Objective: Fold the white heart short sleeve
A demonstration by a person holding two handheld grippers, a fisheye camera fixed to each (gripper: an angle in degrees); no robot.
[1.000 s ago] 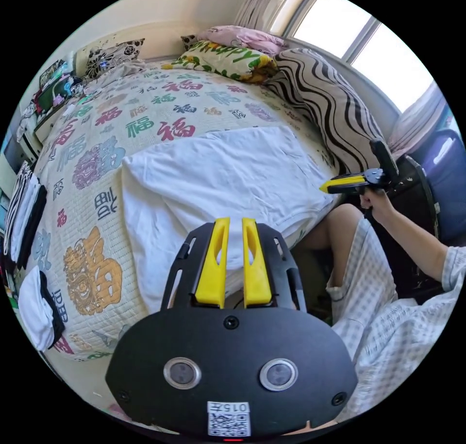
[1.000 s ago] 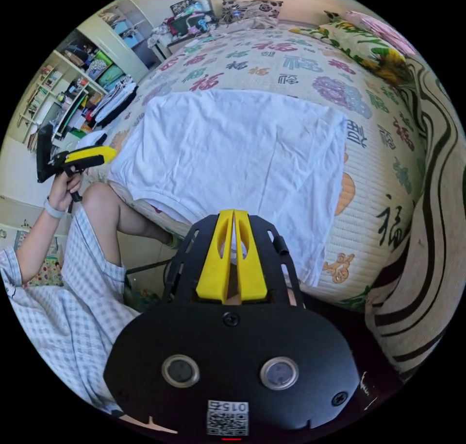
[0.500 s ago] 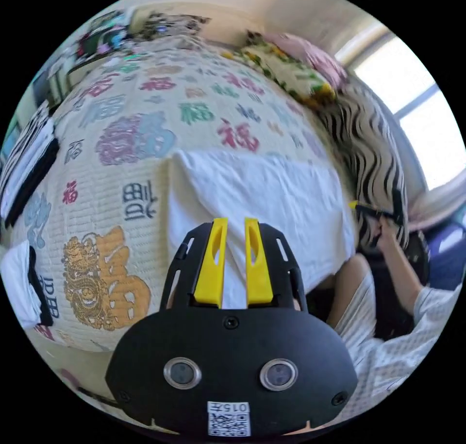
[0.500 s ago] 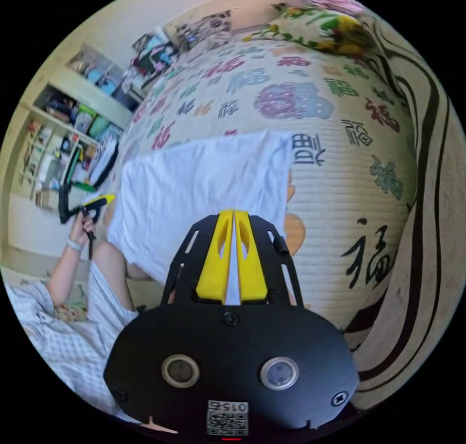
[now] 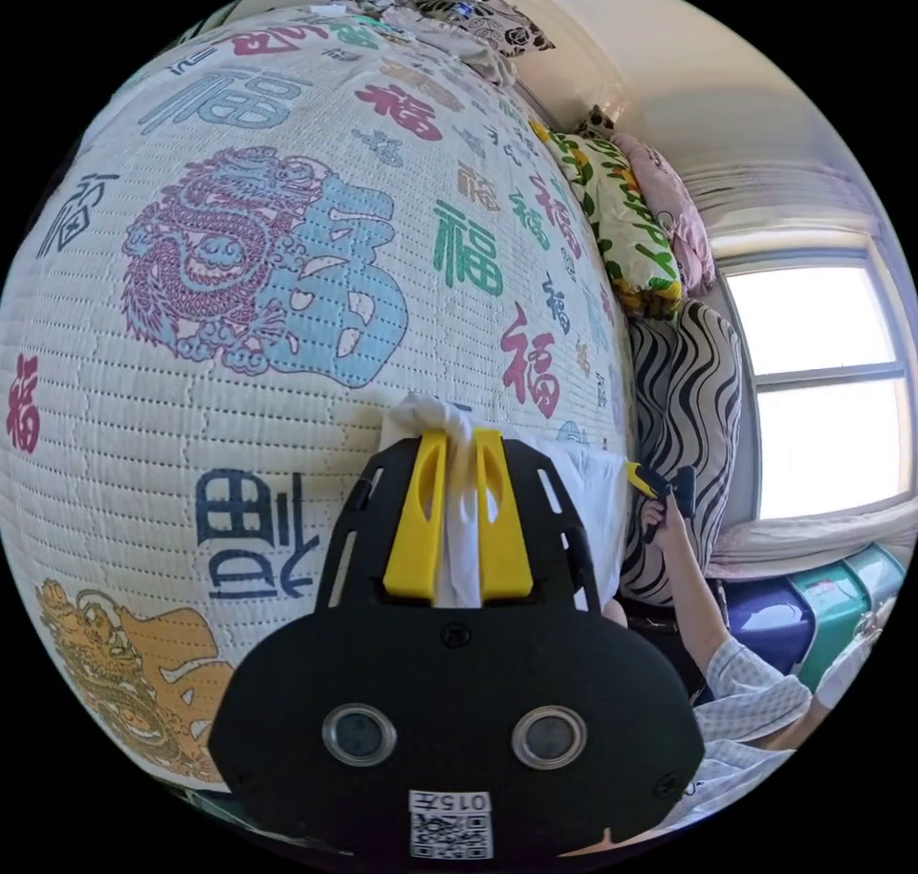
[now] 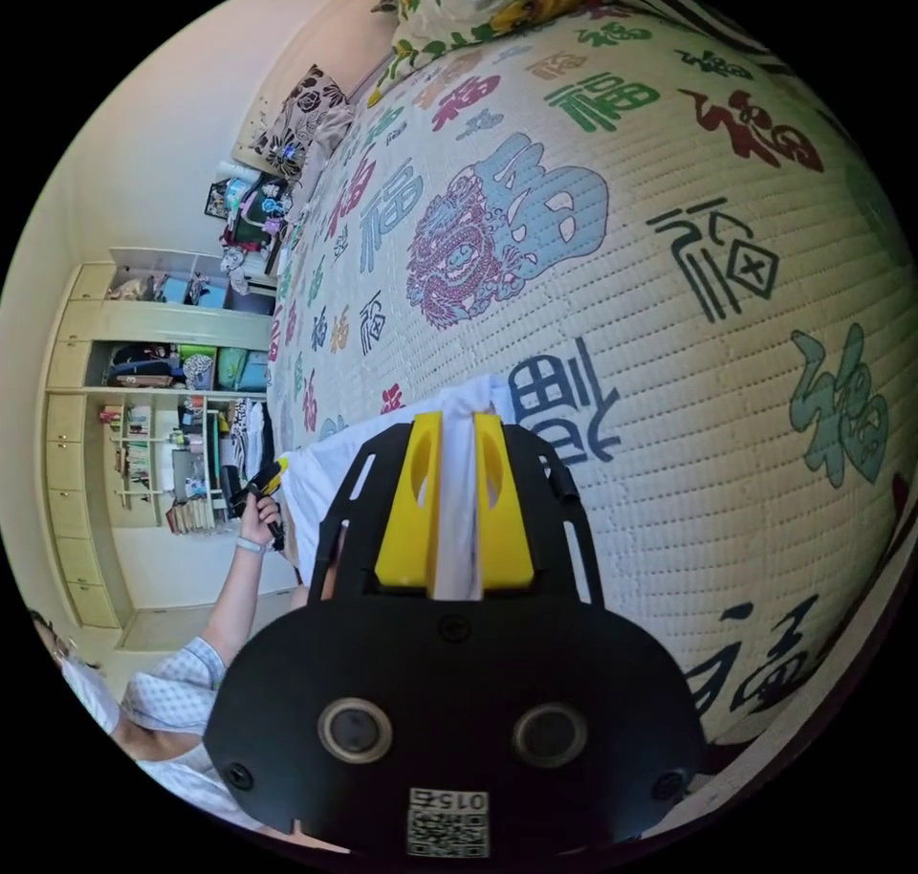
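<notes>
Left tool (image 5: 457,439): both jaws clamp a bunched corner of the white heart short sleeve (image 5: 449,501), which lies on the bed's printed quilt (image 5: 239,338) directly under the tool. Beyond the tool tip the quilt is bare. To the tool's right: striped pillow (image 5: 693,405), floral pillow (image 5: 622,224), window (image 5: 822,377), and the person's hand (image 5: 665,515) with the other tool.

Right tool (image 6: 456,429): both jaws clamp a corner of the same shirt (image 6: 459,511). To its left stand wall shelves (image 6: 163,415); quilt ahead.
</notes>
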